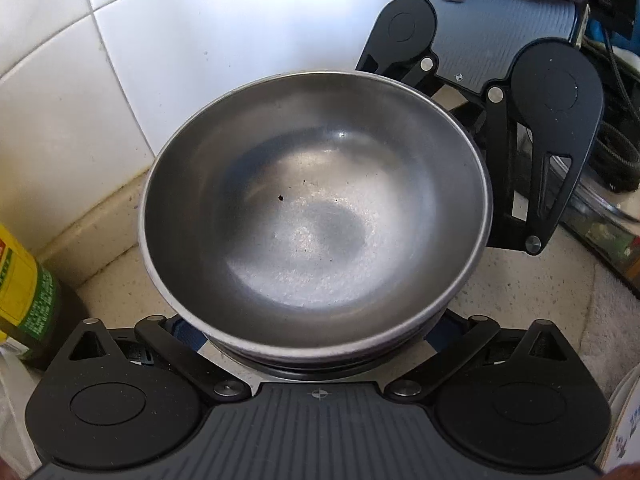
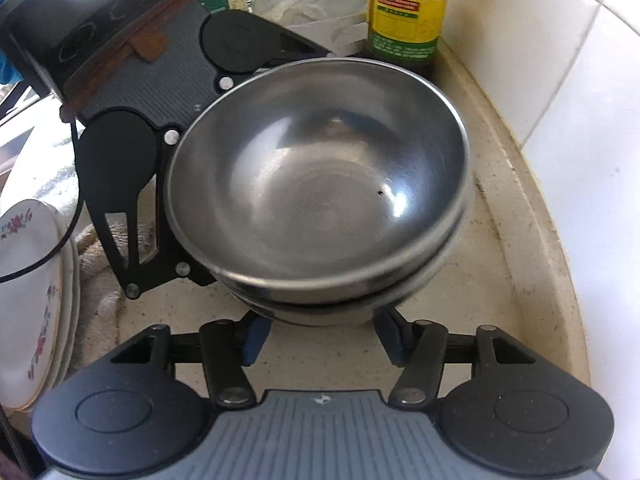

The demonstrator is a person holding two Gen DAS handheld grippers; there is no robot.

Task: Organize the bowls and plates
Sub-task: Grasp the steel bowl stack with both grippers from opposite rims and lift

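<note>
Honestly, my worry is the stack of steel bowls [image 2: 320, 184] slipping: smooth curved metal gives the fingers little bite, and uneven pressure could tip the top bowl [image 1: 316, 216] out of the one beneath. It sits on the tabletop [image 2: 516, 280] by the tiled wall. My left gripper [image 1: 316, 344] and right gripper [image 2: 320, 336] come from opposite sides, each with fingers spread around the lower bowl's base; contact I cannot confirm. The oil bottle [image 2: 408, 12] stands just behind.

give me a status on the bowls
Both claws open, left and right flanking the stacked bowls. Stack on counter. Bottle close behind.
</note>
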